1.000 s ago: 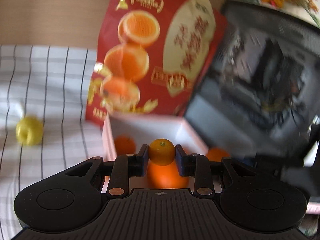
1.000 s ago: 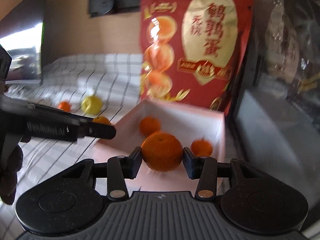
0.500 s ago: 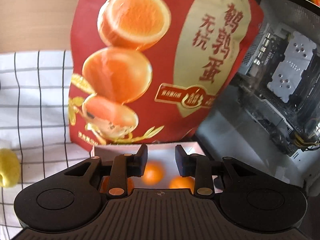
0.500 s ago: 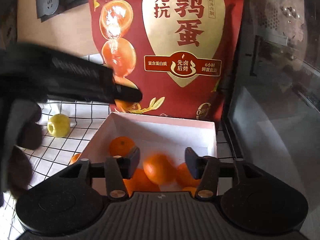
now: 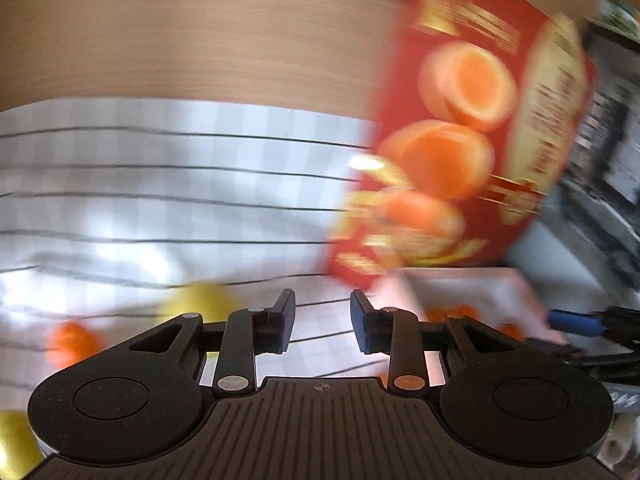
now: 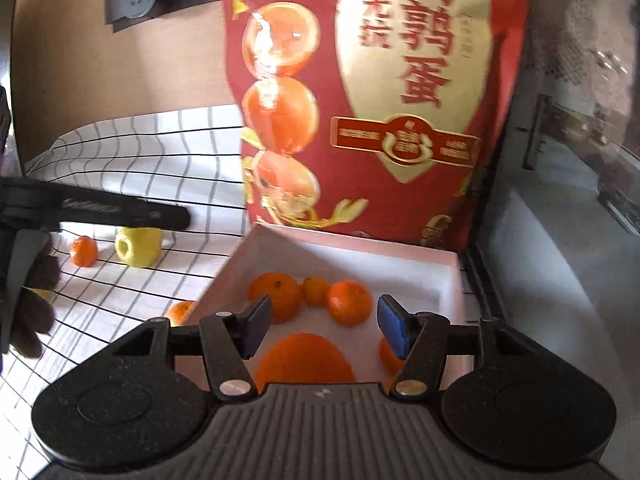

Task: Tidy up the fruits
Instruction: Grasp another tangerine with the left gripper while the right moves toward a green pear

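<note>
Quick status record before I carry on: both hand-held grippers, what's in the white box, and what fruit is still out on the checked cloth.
left hand-held gripper: nothing between its fingers, over the white checked cloth
right hand-held gripper: jaws opening, nothing between them, above the white rectangular box
box contents: at least five round orange fruits
on cloth: yellow apple-shaped fruit, small orange fruit beside it, another orange fruit against the box's left wall
behind box: upright red and gold snack bag
</note>
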A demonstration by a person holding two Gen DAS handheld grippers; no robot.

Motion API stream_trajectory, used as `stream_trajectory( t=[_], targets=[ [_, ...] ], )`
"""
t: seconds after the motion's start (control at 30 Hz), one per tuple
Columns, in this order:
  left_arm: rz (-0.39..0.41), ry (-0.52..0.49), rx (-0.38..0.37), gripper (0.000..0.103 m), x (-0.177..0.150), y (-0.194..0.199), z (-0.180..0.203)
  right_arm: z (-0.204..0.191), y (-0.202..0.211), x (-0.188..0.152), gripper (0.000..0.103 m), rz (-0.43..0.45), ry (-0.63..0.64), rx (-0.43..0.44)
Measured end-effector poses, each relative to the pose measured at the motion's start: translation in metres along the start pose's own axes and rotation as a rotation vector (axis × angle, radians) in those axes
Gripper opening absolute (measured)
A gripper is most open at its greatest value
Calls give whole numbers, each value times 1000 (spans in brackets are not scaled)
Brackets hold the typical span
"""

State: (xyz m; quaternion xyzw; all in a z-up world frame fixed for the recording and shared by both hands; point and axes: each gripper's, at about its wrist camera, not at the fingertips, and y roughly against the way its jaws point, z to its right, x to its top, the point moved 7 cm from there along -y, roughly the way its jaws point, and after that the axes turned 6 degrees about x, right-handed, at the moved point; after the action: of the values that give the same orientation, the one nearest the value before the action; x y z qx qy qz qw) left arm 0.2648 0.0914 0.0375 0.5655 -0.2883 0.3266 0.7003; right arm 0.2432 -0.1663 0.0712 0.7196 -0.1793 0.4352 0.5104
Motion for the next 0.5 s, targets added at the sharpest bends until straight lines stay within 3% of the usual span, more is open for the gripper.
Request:
stream_trajectory(
  t=[0.13,0.27,0.37,0.5],
  targets=[
    [4,99,128,34,11,25,-80,-30,-9,10,59,-2,-17,78],
    [-8,136,241,34,7,38,-133,-67,-14,13,59,-13,25,150],
    [-39,172,258,34,-2,34,-155,-92,-16,11,59,-29,68,188],
    [-30,204,214,34,-4,24,-156,-109,-16,9,59,-38,97,216]
  ],
)
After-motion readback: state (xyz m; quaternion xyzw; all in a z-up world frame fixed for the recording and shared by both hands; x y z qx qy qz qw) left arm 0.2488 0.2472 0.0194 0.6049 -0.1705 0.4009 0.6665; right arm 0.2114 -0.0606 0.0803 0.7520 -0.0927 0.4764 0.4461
